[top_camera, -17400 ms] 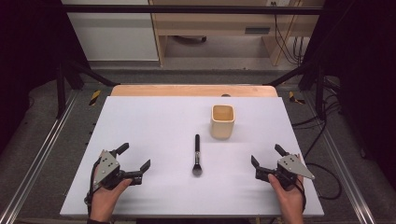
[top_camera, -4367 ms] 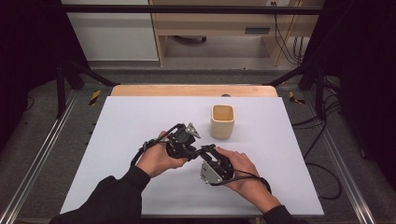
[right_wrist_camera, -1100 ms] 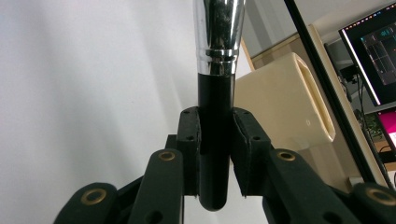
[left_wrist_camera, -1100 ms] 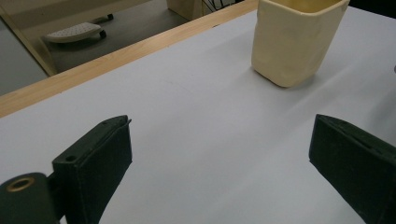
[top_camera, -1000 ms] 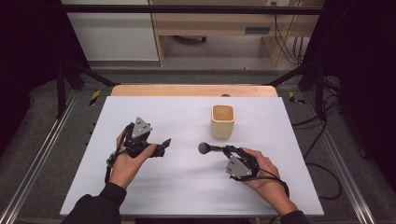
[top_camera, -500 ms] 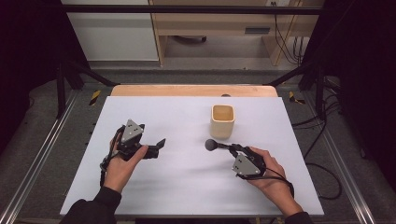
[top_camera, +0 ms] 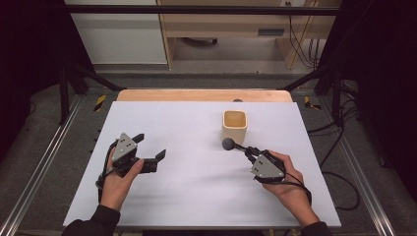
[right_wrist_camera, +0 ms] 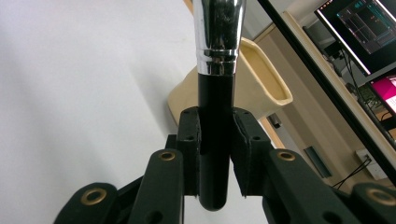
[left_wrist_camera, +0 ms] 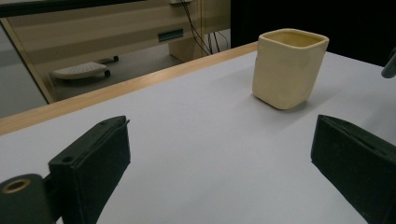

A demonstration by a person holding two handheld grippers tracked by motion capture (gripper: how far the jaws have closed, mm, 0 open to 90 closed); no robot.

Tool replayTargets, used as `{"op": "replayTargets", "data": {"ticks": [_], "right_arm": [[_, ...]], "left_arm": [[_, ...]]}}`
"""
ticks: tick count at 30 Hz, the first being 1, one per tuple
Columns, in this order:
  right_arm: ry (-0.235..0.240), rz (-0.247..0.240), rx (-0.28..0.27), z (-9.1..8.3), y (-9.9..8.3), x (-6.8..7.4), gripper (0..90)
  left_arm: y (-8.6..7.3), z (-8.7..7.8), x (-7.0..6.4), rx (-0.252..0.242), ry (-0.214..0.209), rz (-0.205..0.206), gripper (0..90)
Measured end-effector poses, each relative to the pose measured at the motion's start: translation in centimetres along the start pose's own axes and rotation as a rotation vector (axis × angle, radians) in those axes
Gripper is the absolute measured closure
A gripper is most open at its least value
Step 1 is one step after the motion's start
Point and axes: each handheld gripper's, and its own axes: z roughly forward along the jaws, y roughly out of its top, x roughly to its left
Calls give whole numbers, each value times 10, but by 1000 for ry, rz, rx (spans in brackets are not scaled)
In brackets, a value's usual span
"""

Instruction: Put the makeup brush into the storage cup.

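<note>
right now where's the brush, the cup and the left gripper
brush (top_camera: 229, 144), high view, on its dark round head
cup (top_camera: 234, 126), high view, on its front wall
left gripper (top_camera: 151, 150), high view, midway between its open fingers

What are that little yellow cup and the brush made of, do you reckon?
The cup looks like glazed ceramic or possibly moulded plastic: cream, thick-walled, with soft, slightly uneven sides and a dull sheen. The brush, held between the right gripper's jaws, has a glossy black handle, likely plastic or lacquered wood, and a mirror-bright metal collar. Its dark rounded head looks like soft bristles in the high view.
</note>
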Motion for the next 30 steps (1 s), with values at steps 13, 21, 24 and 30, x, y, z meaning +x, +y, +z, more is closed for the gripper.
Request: {"op": "replayTargets", "data": {"ticks": [13,21,24,30], "right_arm": [[-9,91,-29,0,3,-11,744],[-16,142,-50,0,4,-16,744],[-20,163,-59,1,5,-18,744],[-25,187,-60,2,6,-20,744]], "left_arm": [[-19,-10,3,-89,-13,-28,44],[-29,-9,6,-109,-28,-25,43],[-34,-7,6,-117,-22,-8,43],[-41,-4,5,-136,-19,36,43]]}}
